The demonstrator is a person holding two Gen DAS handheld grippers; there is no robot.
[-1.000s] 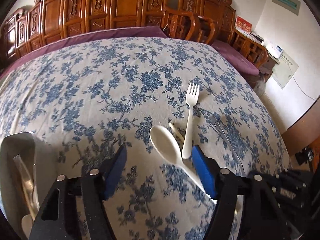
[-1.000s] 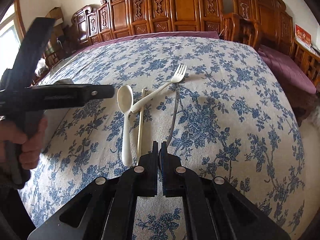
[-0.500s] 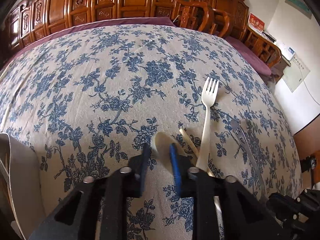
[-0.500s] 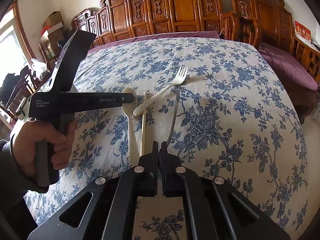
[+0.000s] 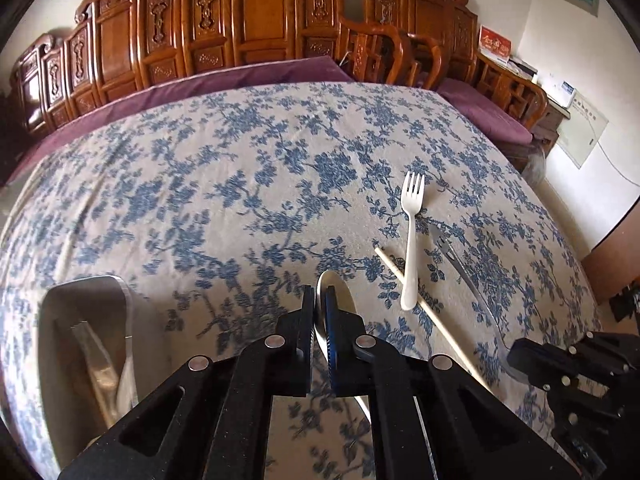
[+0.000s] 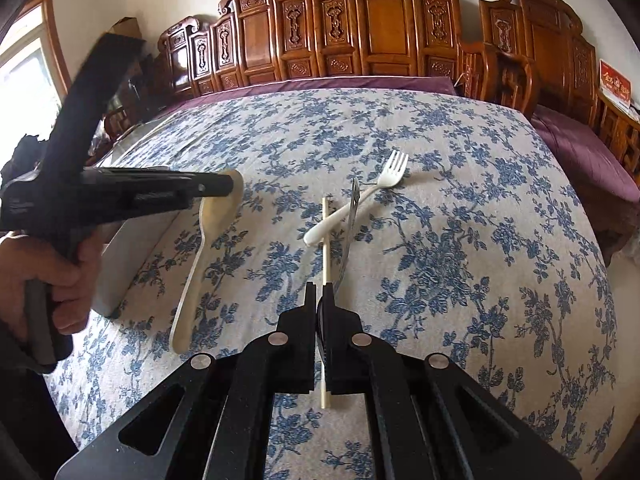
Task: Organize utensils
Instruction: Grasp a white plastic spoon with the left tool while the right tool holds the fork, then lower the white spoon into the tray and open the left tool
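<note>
Lifted off the blue-flowered cloth (image 5: 240,184) since a second ago: white spoon (image 5: 336,292), bowl end up, handle slanting down. Flat on the cloth back then, beside the white fork. Now pinched at the bowl by the left claw (image 5: 318,304). Just closed from wide apart, pads pressed on both sides of the bowl. From the right camera, spoon hanging under the tip of the left claw, handle end low and near the cloth. Left claw held by a hand (image 6: 40,272) at the left edge.

Right claw (image 6: 318,304) pressed together, same as a second ago. Pinching the thin handle of a metal fork (image 6: 350,232). Prongs tipped up a bit, crossing over the white fork (image 6: 352,208).

Not moved, flat on the cloth: white fork and one pale chopstick (image 6: 326,260). Fork handle lying across the chopstick, touching it. Metal fork just beside both.

Grey tray (image 5: 52,320) on the cloth at the left, near the left claw. A few shiny pieces inside; too blurry to tell which.
</note>
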